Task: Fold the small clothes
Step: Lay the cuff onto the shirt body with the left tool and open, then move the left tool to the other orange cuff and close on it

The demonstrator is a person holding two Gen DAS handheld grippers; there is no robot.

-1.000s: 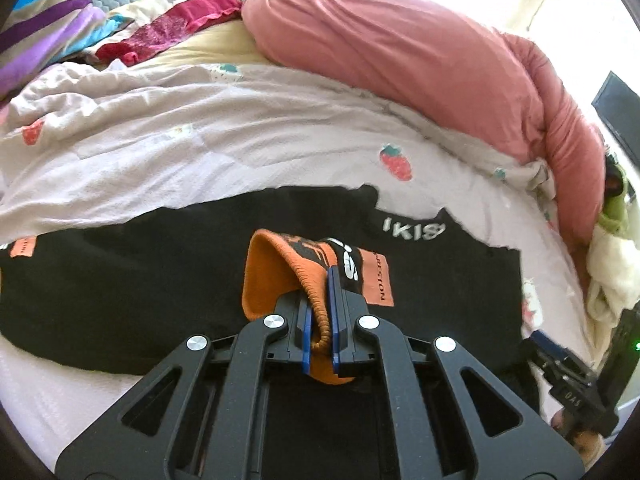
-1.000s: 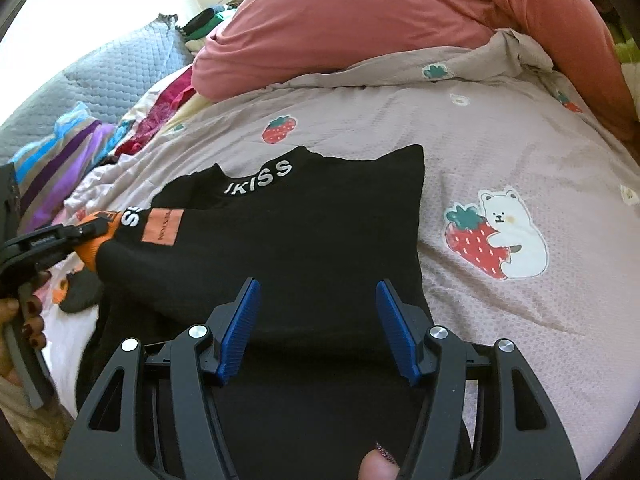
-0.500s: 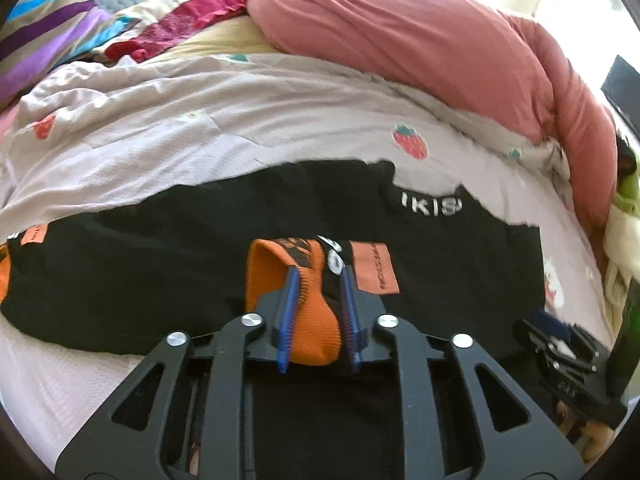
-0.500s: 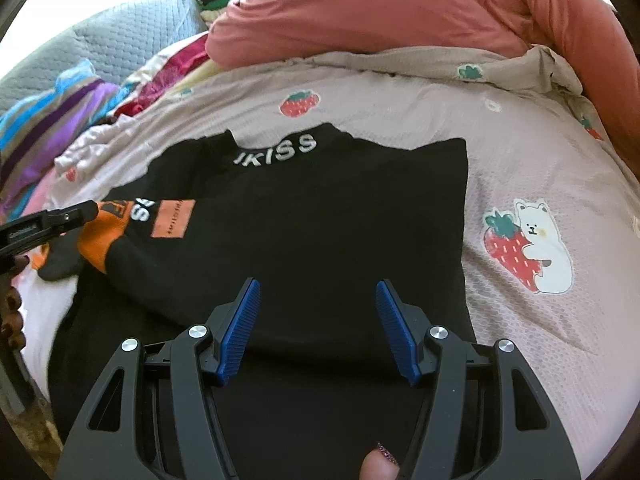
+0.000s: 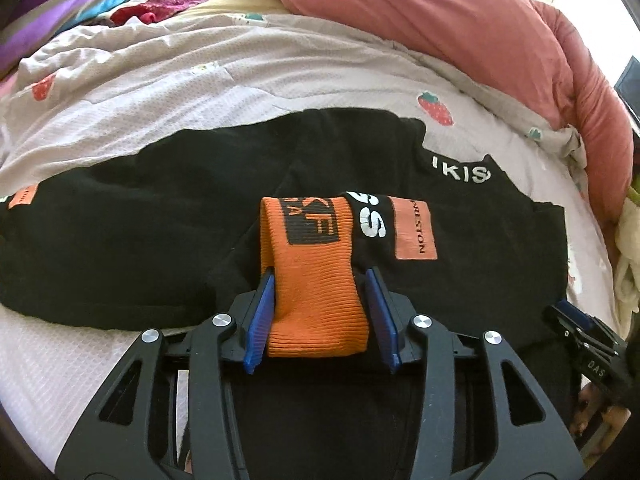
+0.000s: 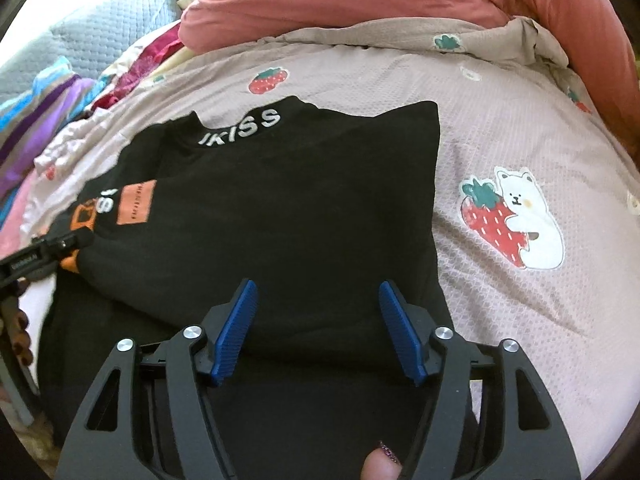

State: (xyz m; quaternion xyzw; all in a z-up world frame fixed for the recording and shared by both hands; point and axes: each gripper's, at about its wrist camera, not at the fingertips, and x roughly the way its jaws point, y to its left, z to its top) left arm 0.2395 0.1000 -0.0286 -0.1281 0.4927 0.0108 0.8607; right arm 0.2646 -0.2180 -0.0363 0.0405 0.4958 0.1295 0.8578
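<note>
The black long-sleeved knit sweater [image 6: 288, 216] lies flat on the pale strawberry-print quilt [image 6: 500, 128], its lettered neckband [image 6: 240, 128] at the far edge. One sleeve is folded across the sweater's body, and its orange ribbed cuff [image 5: 316, 288] rests on top of the body, between the opening jaws of the left gripper [image 5: 320, 316]. The right gripper [image 6: 318, 330], jaws also opening, hovers over the sweater's near part with only flat cloth below. Behind the quilt lies a bulky pink duvet [image 5: 440, 24], curving down the right side. A striped multicoloured blanket [image 5: 48, 12] lies far left.
</note>
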